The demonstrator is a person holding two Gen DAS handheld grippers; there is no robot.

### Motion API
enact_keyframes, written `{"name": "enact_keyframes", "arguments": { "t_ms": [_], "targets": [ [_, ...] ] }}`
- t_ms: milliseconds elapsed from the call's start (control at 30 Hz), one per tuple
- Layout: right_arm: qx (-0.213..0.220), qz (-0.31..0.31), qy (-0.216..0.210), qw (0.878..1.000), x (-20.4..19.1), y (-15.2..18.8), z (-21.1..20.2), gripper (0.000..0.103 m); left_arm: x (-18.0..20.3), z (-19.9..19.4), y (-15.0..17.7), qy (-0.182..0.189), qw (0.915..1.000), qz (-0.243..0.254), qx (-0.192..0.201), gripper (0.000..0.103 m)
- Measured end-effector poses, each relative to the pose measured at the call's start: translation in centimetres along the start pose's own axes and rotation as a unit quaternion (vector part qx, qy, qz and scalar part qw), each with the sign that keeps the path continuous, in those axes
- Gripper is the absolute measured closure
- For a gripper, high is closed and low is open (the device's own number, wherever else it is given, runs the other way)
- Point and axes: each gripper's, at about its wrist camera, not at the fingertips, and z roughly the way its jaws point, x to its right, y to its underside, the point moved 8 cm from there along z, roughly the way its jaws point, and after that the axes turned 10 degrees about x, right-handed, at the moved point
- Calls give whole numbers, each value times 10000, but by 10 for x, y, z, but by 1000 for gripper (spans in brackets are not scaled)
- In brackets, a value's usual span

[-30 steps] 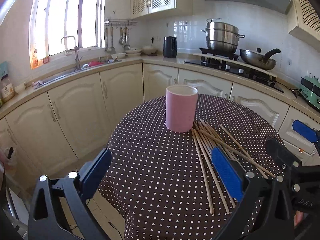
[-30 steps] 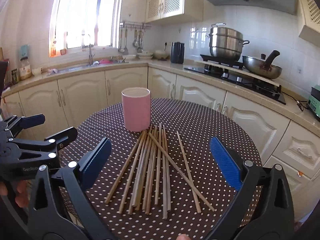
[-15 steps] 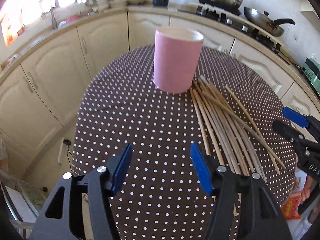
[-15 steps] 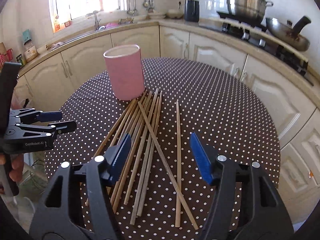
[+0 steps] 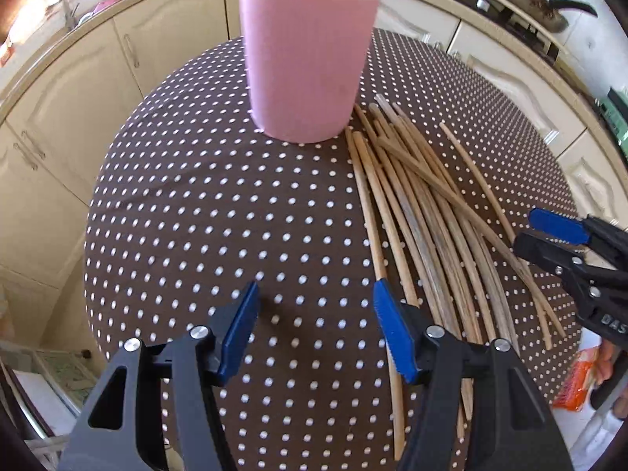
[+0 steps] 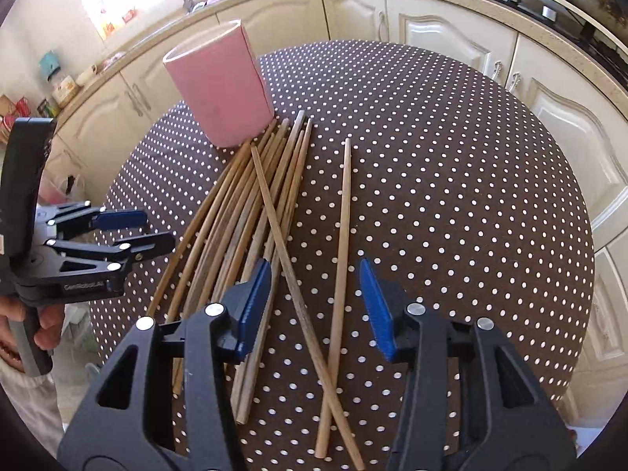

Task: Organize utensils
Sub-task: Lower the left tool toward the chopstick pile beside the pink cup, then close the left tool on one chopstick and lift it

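Right hand-held gripper [image 6: 316,304] hangs with fingers apart and empty over the near ends of the chopsticks [image 6: 251,219], which lie crossed on the table [image 6: 451,180] beside the pink cup [image 6: 219,90]. My left hand-held gripper [image 5: 314,322], also apart, holds nothing. I fear pinching two crossed sticks together and scattering the pile.

Black tongs [image 6: 316,306] with blue pads [image 6: 255,306], silver screws.
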Motion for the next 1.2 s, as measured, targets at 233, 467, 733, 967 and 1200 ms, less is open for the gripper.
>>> {"name": "enact_keyframes", "arguments": {
  "t_ms": [233,467,733,967,1200],
  "targets": [
    [-71,66,79,9999,16,-8,-7,56,16,17,-22,17,10000,-47,-82,43],
    [-434,87,48,9990,24,-7,6,56,24,21,-31,45,9999,21,-96,45],
    [-629,114,-23,9980,24,-7,12,56,9,17,-28,183,9997,-13,-130,54],
    [-858,31,99,9963,28,-10,27,56,26,23,-31,-254,9986,422,-182,54],
    [-1230,-346,450,9908,30,-8,37,72,32,24,-38,-205,9991,362,-117,85]
  ]
}}
